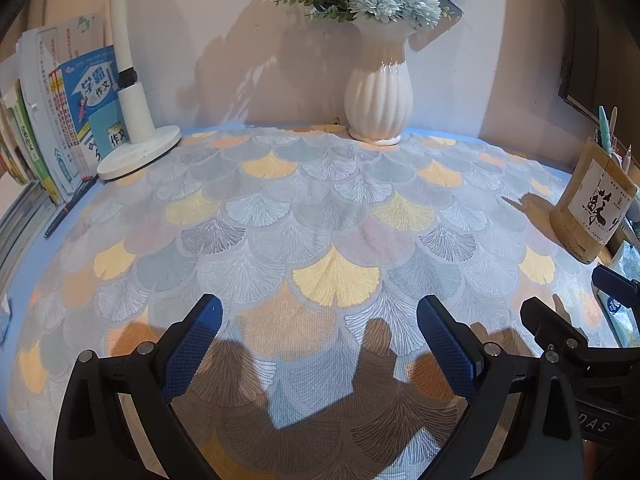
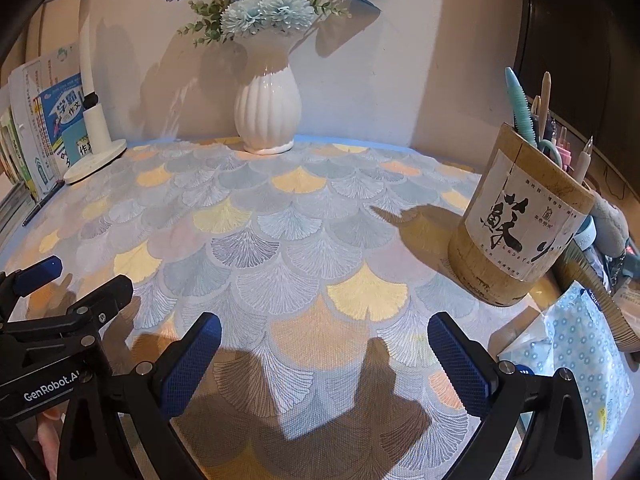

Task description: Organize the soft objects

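- Tissue pack (image 2: 576, 364), the soft blue-dotted packet, lies at the lower right of the right wrist view, just beside the pen holder (image 2: 520, 232); in the left wrist view only a sliver shows at the right edge.
- Something grey and plush-looking sits behind the holder at the right edge of the right view; too little shows to name it.
- Left tool (image 1: 320, 332) hovers over the patterned cloth (image 1: 320, 208) with its jaws spread wide and nothing between them.
- Right tool (image 2: 324, 352) is likewise spread and empty, over bare cloth at the lower middle of its frame, with the pack just to the right of its right finger.
- Judgement: the task looks barely begun; no soft thing is gripped or gathered yet.
- Risk: the pack rests close against the holder, so a sideways reach could knock the holder and spill the pens (image 2: 524, 108).
- Risk: a pinch on the thin wrapper may catch only film, so the pack could slip or tear.
- Risk: the two tools sit close together, as each view shows the other at its edge; a crossing move could make them collide.
- Risk: a wide swing toward the upper middle could hit the vase (image 2: 268, 108), which looks top-heavy with flowers.
- Lamp (image 1: 136, 120) and books (image 1: 60, 112) at the upper left stand well apart from both tools.
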The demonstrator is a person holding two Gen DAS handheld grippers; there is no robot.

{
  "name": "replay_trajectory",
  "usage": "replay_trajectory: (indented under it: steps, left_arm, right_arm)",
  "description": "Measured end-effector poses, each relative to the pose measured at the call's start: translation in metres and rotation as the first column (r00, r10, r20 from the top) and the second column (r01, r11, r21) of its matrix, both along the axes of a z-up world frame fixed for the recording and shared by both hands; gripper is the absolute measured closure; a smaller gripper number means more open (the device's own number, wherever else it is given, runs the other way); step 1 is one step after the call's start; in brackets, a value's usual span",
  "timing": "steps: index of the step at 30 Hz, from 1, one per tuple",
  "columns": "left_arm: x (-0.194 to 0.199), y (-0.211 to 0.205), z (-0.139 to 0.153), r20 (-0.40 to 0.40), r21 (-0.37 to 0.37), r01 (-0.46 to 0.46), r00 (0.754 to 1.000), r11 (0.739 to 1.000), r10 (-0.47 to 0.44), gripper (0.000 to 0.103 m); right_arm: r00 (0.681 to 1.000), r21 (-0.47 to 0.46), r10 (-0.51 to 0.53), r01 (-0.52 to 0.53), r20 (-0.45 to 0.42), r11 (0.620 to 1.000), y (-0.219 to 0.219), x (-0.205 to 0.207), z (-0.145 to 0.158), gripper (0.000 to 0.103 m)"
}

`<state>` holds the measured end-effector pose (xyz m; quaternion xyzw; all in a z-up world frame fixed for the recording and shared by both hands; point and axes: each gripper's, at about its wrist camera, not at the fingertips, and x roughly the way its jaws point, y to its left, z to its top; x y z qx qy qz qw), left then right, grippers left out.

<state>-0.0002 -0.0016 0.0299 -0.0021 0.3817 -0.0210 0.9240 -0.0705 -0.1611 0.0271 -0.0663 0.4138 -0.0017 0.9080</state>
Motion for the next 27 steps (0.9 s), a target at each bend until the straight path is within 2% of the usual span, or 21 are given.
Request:
replay_trajectory:
  steps: [15,27]
  left_arm:
    - [-0.0060,0.0019,0.0072,0.048,-0.013,-0.005,0.999,1.000,0.006,0.005]
    - [-0.0063,0.0018,0.0076,0.051,-0.016,-0.004,0.999,1.000,0.005,0.005]
  right_arm:
    - [0.999,0.007,0.003,-0.003,0.047,1.000,-0.0008,-0.0072,0.0053,0.000]
    - [0.999,0.027,-0.009,0.007,0.043,1.000,-0.0040,-0.0075,0.0044,0.000]
